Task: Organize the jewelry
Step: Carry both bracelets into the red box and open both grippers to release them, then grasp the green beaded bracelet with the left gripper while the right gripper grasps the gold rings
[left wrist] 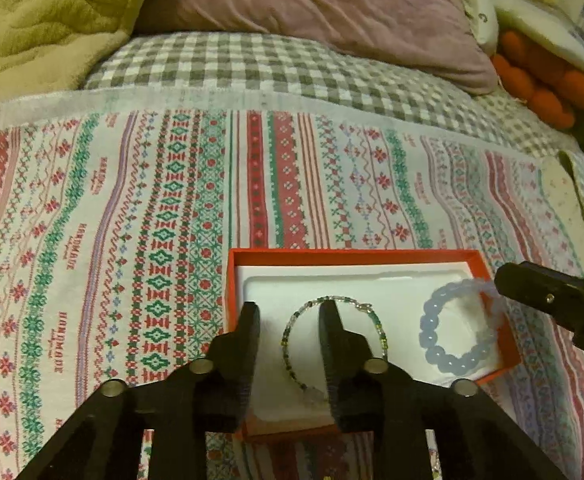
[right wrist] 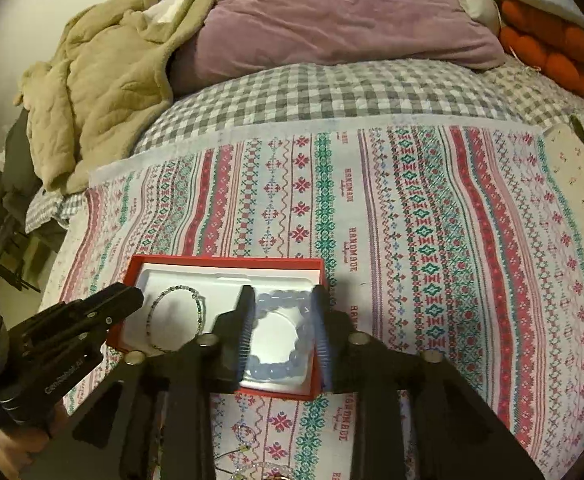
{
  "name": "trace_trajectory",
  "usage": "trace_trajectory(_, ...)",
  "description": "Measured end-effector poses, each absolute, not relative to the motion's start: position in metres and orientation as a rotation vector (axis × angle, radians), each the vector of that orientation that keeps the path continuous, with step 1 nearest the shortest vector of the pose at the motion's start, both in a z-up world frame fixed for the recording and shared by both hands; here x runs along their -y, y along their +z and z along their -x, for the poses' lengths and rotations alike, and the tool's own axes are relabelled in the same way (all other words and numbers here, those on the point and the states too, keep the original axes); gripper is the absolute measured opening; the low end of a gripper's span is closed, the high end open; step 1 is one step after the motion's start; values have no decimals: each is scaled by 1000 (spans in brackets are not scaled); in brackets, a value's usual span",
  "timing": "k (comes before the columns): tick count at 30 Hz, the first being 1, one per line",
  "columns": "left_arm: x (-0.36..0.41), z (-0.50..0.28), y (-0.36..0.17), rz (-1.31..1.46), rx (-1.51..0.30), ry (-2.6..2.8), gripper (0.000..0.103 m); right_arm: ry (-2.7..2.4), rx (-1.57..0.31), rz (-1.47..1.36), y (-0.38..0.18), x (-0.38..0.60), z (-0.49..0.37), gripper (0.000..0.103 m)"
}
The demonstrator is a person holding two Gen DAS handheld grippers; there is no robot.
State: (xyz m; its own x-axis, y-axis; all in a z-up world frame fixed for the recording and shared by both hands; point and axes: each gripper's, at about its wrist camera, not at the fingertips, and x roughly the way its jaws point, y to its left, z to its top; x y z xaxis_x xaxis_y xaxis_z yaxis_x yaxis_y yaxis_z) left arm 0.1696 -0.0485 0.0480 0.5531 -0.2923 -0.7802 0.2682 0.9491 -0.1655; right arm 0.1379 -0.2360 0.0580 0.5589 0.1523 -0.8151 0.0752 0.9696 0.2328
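A red box (left wrist: 352, 256) with a white insert lies on a patterned cloth. Two bracelets lie in it: a thin green-beaded bracelet (left wrist: 287, 332) on the left and a chunky pale blue bead bracelet (left wrist: 428, 332) on the right. My left gripper (left wrist: 292, 308) hangs open over the thin bracelet, its right finger covering part of the loop and nothing pinched. In the right wrist view, my right gripper (right wrist: 283, 292) stands open, with the blue bracelet (right wrist: 275, 372) lying in the box (right wrist: 227, 262) between its fingers. The left gripper (right wrist: 131, 294) shows beside the thin bracelet (right wrist: 199, 308).
The cloth (left wrist: 131, 240) covers a checked bed sheet (left wrist: 251, 64). Behind are a purple pillow (left wrist: 312, 4), a beige-green blanket (left wrist: 39, 28) and an orange plush (left wrist: 544, 76). A pale card (right wrist: 572, 168) lies at the right edge. More small jewelry (right wrist: 247, 436) lies near the front.
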Motion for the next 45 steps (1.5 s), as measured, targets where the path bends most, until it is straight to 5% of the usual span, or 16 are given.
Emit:
trace_trajectory(6,47,-153,59,-19,-914,-337,58,59,-981,-200,69,230,-124,34)
trace_trajectory(15,36,-126,64,-83,-934,-303,88,67,-986,-162,77,224,-95,65)
trace_trajectory(23,27,-99,55,-120,-986,-299,96,78,-1035,-123,69,218,-67,75)
trace_trajectory(45,4,-42,9,-240,-1025,-406,96,84,-1138,23,11,208,-7,75)
